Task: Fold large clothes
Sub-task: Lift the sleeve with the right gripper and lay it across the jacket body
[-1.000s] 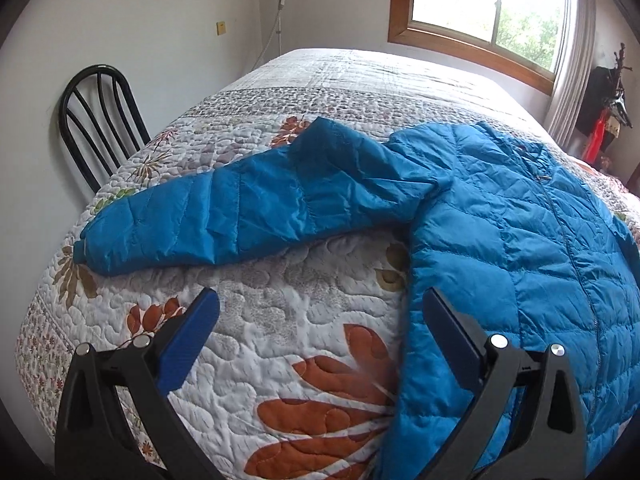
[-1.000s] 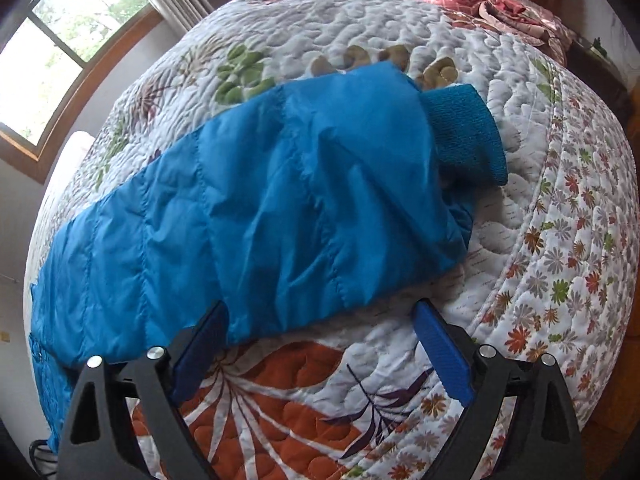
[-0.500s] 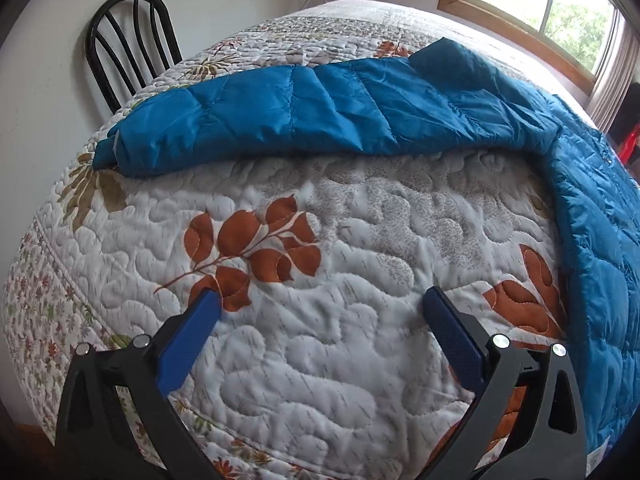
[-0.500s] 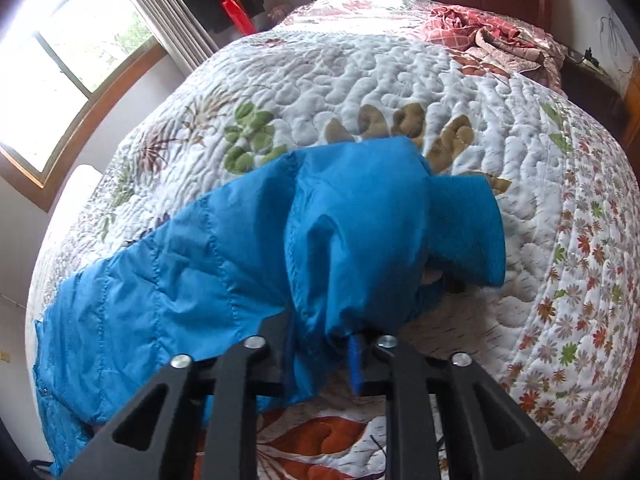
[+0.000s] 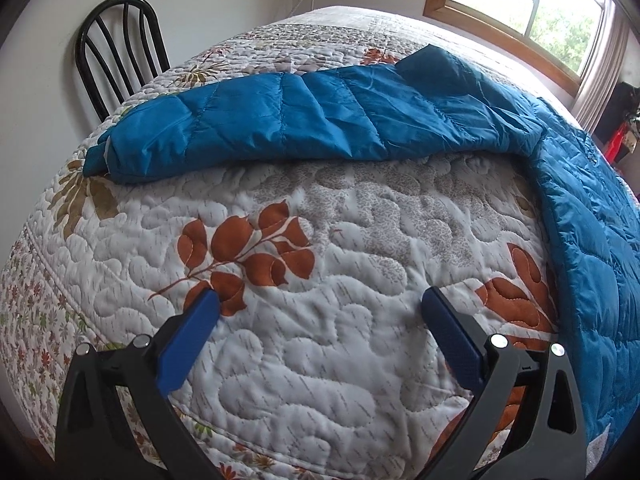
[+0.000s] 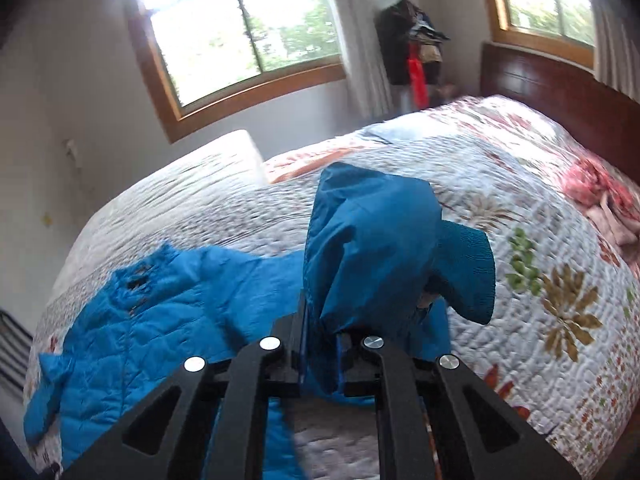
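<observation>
A blue puffer jacket (image 5: 592,240) lies spread on the floral quilt (image 5: 320,380). One sleeve (image 5: 320,116) stretches left toward the bed's corner. My left gripper (image 5: 320,300) hovers open over bare quilt, short of that sleeve, with nothing between its fingers. In the right wrist view my right gripper (image 6: 322,344) has its jaws closing on the other sleeve (image 6: 368,248), whose fabric is pinched between the pads. That sleeve end is raised off the bed, its knit cuff (image 6: 468,276) hanging to the right. The jacket body (image 6: 140,320) lies below and to the left.
A black chair (image 5: 120,48) stands against the wall beside the bed's corner. A wooden headboard (image 6: 560,92) and a pink cloth (image 6: 604,200) are at the far right. A loaded coat stand (image 6: 416,40) is between two windows.
My right gripper went from open around the sleeve end to shut on it, then lifted it and swung toward the jacket body. My left gripper dropped toward the bed corner, then held still.
</observation>
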Demonstrator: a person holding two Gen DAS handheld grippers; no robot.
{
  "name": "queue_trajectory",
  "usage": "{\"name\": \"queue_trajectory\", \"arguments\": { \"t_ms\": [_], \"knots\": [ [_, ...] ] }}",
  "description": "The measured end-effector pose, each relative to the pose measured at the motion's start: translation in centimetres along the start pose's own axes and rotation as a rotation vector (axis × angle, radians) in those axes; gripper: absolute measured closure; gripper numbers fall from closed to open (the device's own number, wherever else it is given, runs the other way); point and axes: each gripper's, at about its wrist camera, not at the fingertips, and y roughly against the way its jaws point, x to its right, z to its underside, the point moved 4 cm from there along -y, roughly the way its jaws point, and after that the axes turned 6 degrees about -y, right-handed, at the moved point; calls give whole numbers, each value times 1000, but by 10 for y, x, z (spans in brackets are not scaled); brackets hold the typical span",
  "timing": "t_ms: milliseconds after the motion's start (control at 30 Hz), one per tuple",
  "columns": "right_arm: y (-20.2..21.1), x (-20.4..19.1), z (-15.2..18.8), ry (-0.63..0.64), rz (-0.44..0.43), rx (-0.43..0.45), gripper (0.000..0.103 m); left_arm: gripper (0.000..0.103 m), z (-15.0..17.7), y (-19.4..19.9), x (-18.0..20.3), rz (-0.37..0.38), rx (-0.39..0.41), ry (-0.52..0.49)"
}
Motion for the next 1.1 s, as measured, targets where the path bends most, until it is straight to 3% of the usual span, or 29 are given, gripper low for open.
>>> {"name": "queue_trajectory", "arguments": {
  "t_ms": [167,300,333,433,567,667,767,900,1100],
  "knots": [
    [-43,-104,40,232,-88,-131,93,3,-8,9,9,3,9,-27],
    [-66,-149,92,398,-208,-309,73,3,-27,21,30,47,16,-63],
    [-65,-155,103,434,-237,-334,73,3,-33,23,39,57,20,-76],
    [-51,-152,116,456,-243,-319,72,3,-55,34,73,79,40,-143],
    [-23,-131,107,395,-264,-304,66,3,-80,47,137,146,68,-244],
    [-7,-114,84,337,-244,-251,51,3,-94,58,196,188,120,-337],
    [-10,-93,60,252,-179,-213,50,3,-101,65,250,250,137,-402],
    [-29,-63,48,206,-4,-199,50,3,-101,64,311,259,138,-458],
    [-57,-45,58,189,-3,-275,51,3,-90,50,374,269,95,-506]
  ]
}}
